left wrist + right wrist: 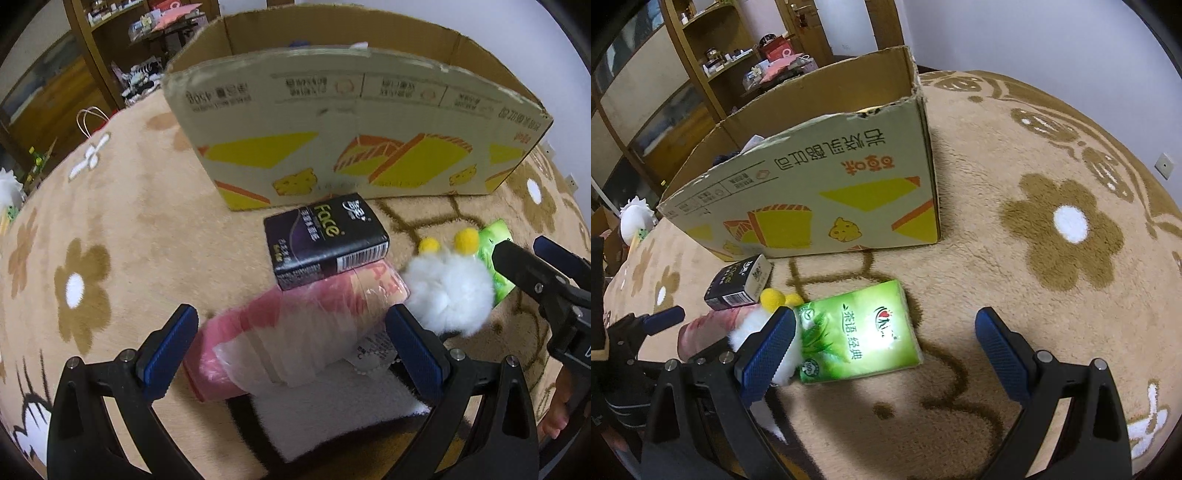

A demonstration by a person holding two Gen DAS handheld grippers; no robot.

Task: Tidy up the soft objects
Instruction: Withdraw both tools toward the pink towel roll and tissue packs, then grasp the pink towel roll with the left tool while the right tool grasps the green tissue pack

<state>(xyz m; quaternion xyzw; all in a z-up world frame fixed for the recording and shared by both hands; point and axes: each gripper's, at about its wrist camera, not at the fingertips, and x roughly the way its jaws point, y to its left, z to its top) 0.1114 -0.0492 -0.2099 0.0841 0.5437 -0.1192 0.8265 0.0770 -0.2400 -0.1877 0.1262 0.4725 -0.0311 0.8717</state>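
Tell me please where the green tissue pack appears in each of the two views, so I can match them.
Left wrist view: the green tissue pack shows at the right edge, mostly hidden behind the white fluffy toy.
Right wrist view: the green tissue pack lies flat in the lower centre, between the open fingers of the right gripper.
Shared landmark: the black Face tissue pack.

Dim, warm indoor light; strong fisheye curvature, black vignette at corners. Motion blur on pink pack and white plush. Glare on green tissue pack; soft shadows on carpet
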